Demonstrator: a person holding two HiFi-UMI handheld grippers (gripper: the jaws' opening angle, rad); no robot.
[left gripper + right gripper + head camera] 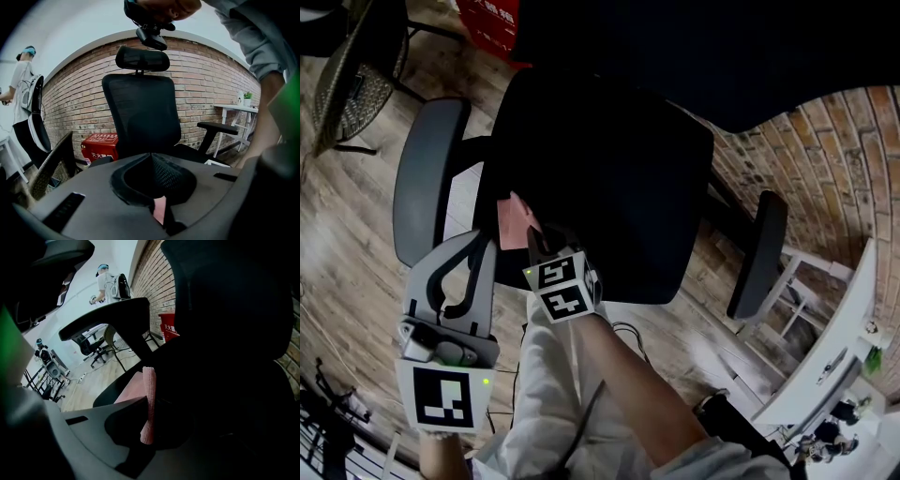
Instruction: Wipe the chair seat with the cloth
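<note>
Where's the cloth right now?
The cloth is pinched by the right gripper over the near edge of the chair seat, centre-left in the head view, just right of the left gripper.

Dim, fisheye-warped frames; chair seat lost in shadow.

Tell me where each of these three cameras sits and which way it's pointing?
Head view: on the person's head, looking steeply down at the black chair seat; the left tongs, right tongs and a forearm show.
Left gripper view: on the left tongs, facing the chair's backrest and brick wall; a sleeved arm shows at right.
Right gripper view: on the right tongs, looking across the seat at an armrest; only its tongs show.
Shared: head and right gripper views both show the pink cloth in the right tongs.
</note>
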